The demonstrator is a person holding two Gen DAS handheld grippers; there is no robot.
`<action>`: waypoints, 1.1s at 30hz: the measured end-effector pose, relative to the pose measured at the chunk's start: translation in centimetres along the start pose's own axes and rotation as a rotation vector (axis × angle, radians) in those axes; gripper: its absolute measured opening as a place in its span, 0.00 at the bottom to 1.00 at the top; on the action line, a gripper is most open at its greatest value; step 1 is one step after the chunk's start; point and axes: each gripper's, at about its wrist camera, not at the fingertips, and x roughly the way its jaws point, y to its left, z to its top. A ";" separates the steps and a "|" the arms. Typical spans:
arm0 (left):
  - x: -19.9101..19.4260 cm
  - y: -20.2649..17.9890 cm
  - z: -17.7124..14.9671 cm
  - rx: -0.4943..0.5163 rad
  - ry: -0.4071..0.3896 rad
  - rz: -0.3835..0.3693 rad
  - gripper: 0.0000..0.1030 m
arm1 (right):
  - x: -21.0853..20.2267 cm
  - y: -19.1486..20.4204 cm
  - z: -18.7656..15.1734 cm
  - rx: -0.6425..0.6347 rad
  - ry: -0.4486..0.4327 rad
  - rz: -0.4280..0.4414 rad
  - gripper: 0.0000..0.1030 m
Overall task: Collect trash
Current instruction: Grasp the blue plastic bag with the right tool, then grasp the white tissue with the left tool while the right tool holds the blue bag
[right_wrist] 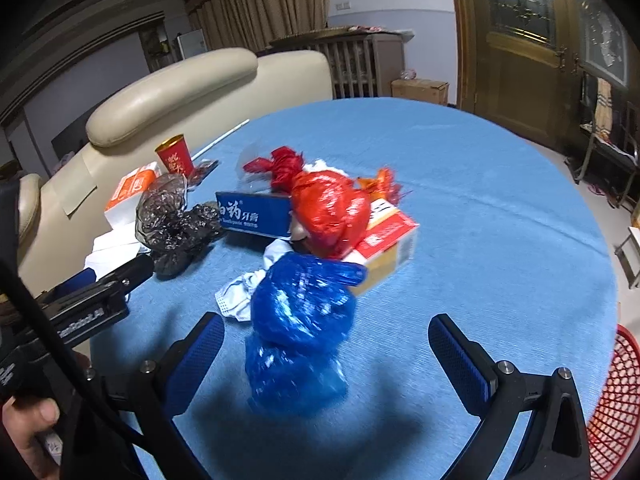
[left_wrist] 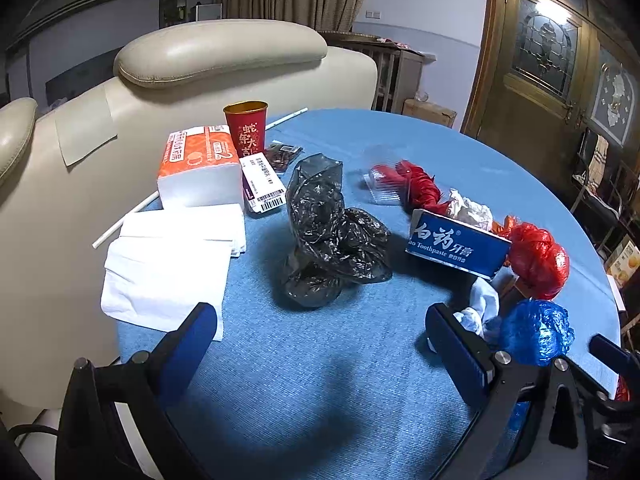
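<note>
left gripper [left_wrist: 320,340] is hovering low over the round blue table [left_wrist: 500,168], jaws spread wide, nothing between them. right gripper [right_wrist: 326,354] is also spread wide, hanging just in front of a crumpled blue plastic bag [right_wrist: 300,320]; the bag is sitting in the gap ahead of the fingers, pads not touching it.

trash is lying clustered mid-table. black plastic bag [left_wrist: 328,232] is sitting straight ahead of the left gripper, well apart from it. to its right a blue toothpaste box [left_wrist: 456,246] is lying on its side, with a red plastic bag [left_wrist: 538,260] just beside it and a crumpled white tissue [left_wrist: 470,208] behind it. a red-and-white carton [right_wrist: 390,240] is lying under the red bag in the right wrist view. white crumpled paper [right_wrist: 240,294] is touching the blue bag's left side.

far left of the table: red paper cup [left_wrist: 246,128] standing upright, orange tissue pack [left_wrist: 198,164] beside it, flat white napkins [left_wrist: 168,268] near the edge, a white straw [left_wrist: 120,226] alongside.

red mesh basket [right_wrist: 616,400] is showing at the right edge, below table level. a hand [right_wrist: 28,424] is gripping the left tool's handle.
</note>
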 end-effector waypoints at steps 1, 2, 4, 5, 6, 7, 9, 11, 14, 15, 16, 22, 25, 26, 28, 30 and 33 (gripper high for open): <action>0.0 0.1 0.0 0.001 -0.002 0.004 1.00 | 0.6 0.2 0.1 -0.003 0.007 0.014 0.98; 0.0 0.2 0.0 0.002 -0.002 0.006 1.00 | 1.0 0.3 0.1 -0.005 0.013 0.020 0.95; 0.2 0.4 0.0 -0.002 0.003 0.009 1.00 | 2.3 0.6 0.1 -0.010 0.037 0.032 0.88; 0.4 0.4 -0.1 -0.003 0.007 0.006 1.00 | 2.9 0.7 0.1 -0.011 0.052 0.037 0.80; 0.4 0.4 -0.1 -0.001 0.009 0.004 1.00 | 3.6 0.8 0.0 -0.008 0.075 0.050 0.76; 0.5 0.3 -0.1 0.006 0.011 0.002 1.00 | 4.1 0.7 -0.1 -0.002 0.091 0.060 0.62; 0.7 -0.2 -0.2 0.024 0.017 -0.012 1.00 | 4.5 0.4 -0.4 0.015 0.099 0.081 0.58; 0.9 -0.8 -0.1 0.041 0.021 -0.027 1.00 | 4.2 0.3 -0.5 0.010 0.091 0.106 0.53; 1.0 -2.2 0.0 0.075 0.020 -0.055 1.00 | 3.1 -0.6 -0.8 0.019 0.074 0.112 0.53; 1.2 -2.9 0.1 0.091 0.023 -0.070 1.00 | 2.7 -0.9 -1.0 0.025 0.071 0.113 0.53; 1.3 -3.4 0.1 0.101 0.026 -0.080 1.00 | 2.3 -1.2 -1.2 0.031 0.069 0.117 0.53; 3.5 -7.2 0.0 0.180 0.083 -0.147 1.00 | 0.0 -2.9 -2.3 0.057 0.045 0.101 0.53; 4.3 -8.6 -0.3 0.218 0.106 -0.156 1.00 | -0.9 -3.9 -2.8 0.068 0.036 0.090 0.53; 4.5 -9.1 -0.3 0.232 0.107 -0.158 1.00 | -1.2 -4.2 -3.0 0.074 0.035 0.085 0.53; 4.7 -9.9 -0.3 0.251 0.109 -0.155 1.00 | -1.7 -5.0 -3.4 0.091 0.033 0.082 0.53; 5.0 -10.8 -0.5 0.281 0.109 -0.154 0.91 | -2.0 -5.7 -3.6 0.114 0.033 0.077 0.53; 6.2 -11.5 -0.8 0.305 0.170 -0.182 0.57 | -2.4 -6.3 -3.8 0.131 0.028 0.074 0.53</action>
